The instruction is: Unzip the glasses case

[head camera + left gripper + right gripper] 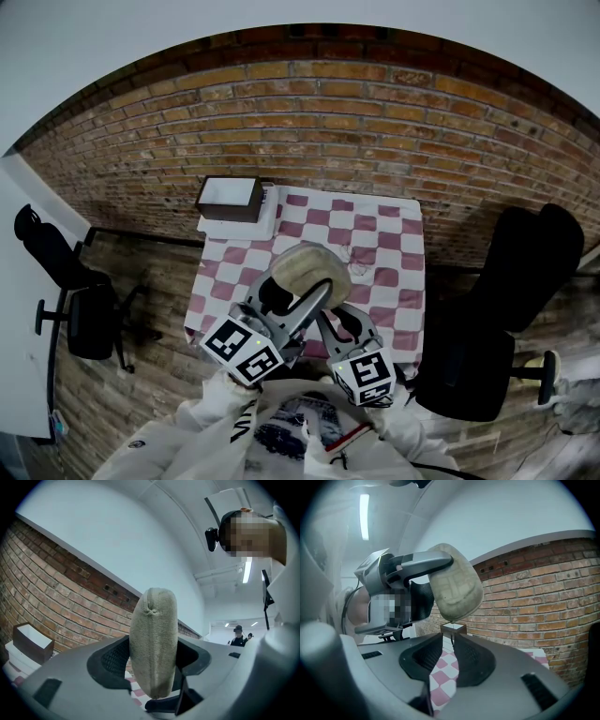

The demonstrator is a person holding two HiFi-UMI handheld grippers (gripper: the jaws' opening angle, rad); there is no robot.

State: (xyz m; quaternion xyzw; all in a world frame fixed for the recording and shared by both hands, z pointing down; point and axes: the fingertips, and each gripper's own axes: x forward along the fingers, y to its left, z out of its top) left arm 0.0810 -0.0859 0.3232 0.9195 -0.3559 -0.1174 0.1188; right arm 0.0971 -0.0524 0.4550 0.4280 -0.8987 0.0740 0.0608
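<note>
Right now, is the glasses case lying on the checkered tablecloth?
No, the left gripper holds the glasses case between its jaws, up in the air above the checkered tablecloth.

Red brick wall behind table w/ red-white check cloth; brown box (white inside) at its far left corner. Black office chairs L & R, brown plank floor. White ceiling, strip light.
</note>
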